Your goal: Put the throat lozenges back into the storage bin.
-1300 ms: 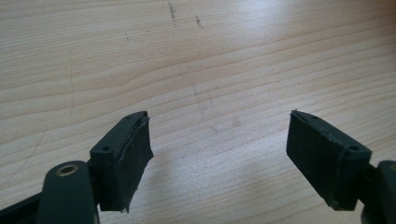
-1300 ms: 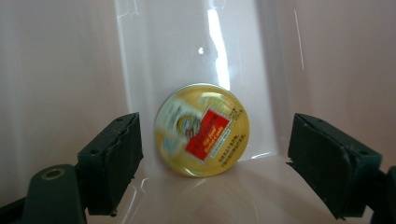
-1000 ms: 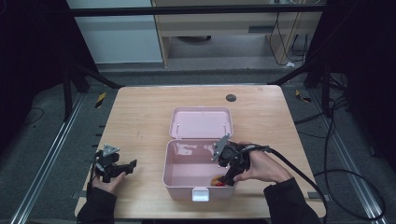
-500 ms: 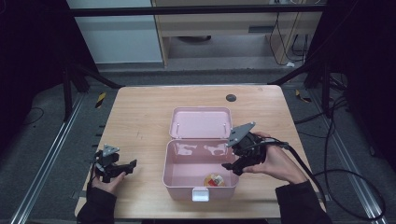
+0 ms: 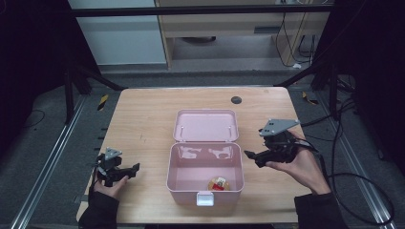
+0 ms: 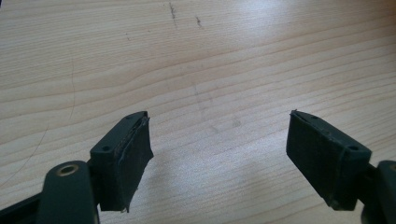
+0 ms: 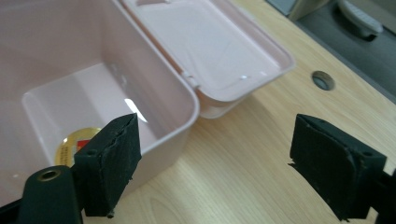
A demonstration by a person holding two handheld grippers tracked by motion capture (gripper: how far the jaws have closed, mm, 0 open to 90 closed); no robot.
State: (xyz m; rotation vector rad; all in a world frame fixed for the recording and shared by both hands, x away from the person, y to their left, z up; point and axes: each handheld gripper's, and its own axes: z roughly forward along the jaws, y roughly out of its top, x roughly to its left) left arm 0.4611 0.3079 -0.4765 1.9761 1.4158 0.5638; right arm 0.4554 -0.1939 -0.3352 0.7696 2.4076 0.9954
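Observation:
A pink box (image 5: 175,168) stands open at the table's middle, its lid (image 5: 206,125) laid flat behind it. On the box floor lies a small round gold and red item (image 5: 218,183), whose gold edge (image 7: 70,142) also shows in the right gripper view. My right gripper (image 5: 251,157) hovers open just right of the box, empty, jaws pointing left toward its rim (image 7: 189,112). My left gripper (image 5: 131,169) rests open and empty near the table's front left, over bare wood (image 6: 210,84).
The wooden table (image 5: 143,114) has a dark round grommet hole (image 5: 236,100) at the back. Cables (image 5: 344,191) trail off the right side. Metal frame rails (image 5: 52,157) run along the table's left and right.
My right gripper has come up out of the box and moved right, leaving the gold and red item on the box floor. The left gripper has stayed still.

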